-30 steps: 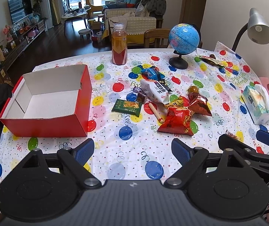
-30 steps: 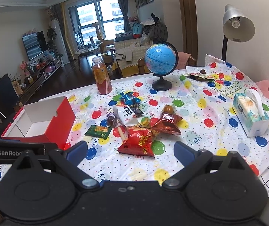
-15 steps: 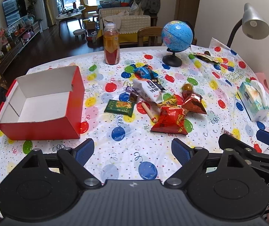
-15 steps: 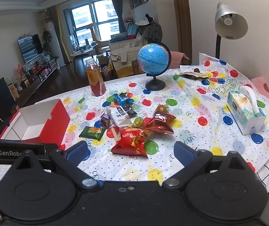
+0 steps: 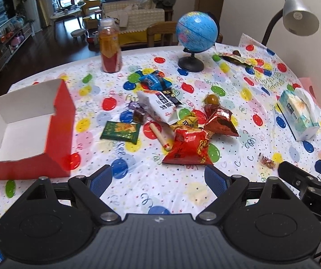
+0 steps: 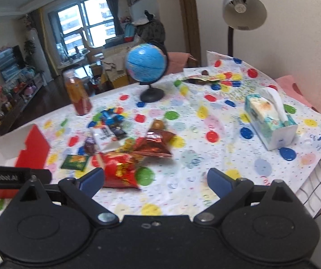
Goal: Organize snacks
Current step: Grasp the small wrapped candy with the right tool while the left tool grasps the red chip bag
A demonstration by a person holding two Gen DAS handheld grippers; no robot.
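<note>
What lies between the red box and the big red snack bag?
In the left wrist view, a green snack packet lies on the tablecloth between the red box and the big red snack bag.

Both wrist cameras looked down and forward over the bench (image 5: 138, 190) from its near edge, the right one farther from the red box (image 5: 59, 121); both shared the globe (image 6: 146, 63).
</note>
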